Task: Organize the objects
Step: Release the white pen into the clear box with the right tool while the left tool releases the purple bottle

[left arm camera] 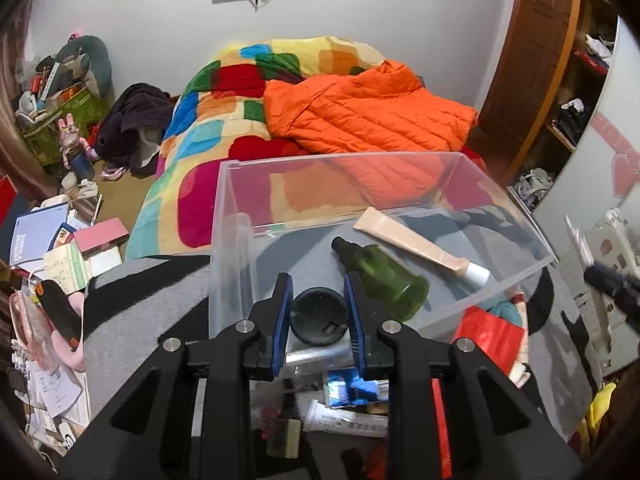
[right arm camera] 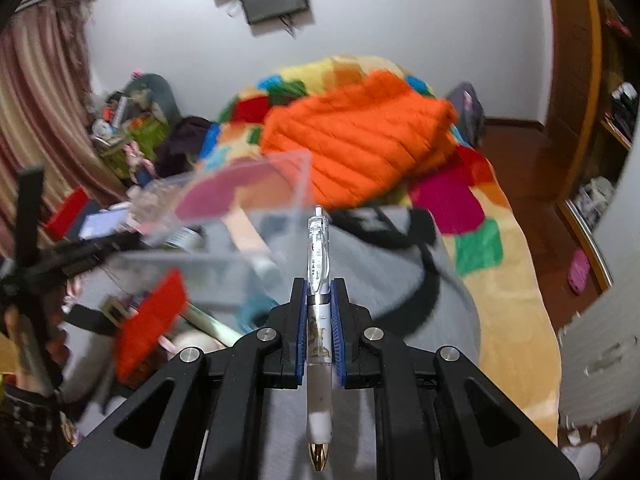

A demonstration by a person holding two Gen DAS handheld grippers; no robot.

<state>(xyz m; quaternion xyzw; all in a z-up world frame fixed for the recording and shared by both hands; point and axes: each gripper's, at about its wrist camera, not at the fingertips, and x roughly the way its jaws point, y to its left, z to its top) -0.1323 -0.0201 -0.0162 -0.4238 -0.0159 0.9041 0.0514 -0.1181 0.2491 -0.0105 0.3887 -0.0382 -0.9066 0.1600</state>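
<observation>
On the left, the left gripper (left arm camera: 318,312) hangs just over the near wall of the clear box (left arm camera: 512,216), its fingers (left arm camera: 282,312) at a middling gap either side of a round black lid (left arm camera: 318,316). Whether the pads press the lid or only frame it cannot be told from this view. Inside the box a green bottle (left arm camera: 384,280) and a beige tube (left arm camera: 420,246) lie on their sides, touching or nearly so. On the right, the right gripper (right arm camera: 319,320) has its fingers closed narrowly on a white pen (right arm camera: 319,308), held lengthwise with the gold tip toward the camera, over the grey cloth (right arm camera: 400,264) on the bed, just beside the box's right corner. The step in hand looks like carrying items into the box. The next move probably calls for swinging the pen leftward over the rim, then opening the fingers to drop it clear of the bottle and tube.
</observation>
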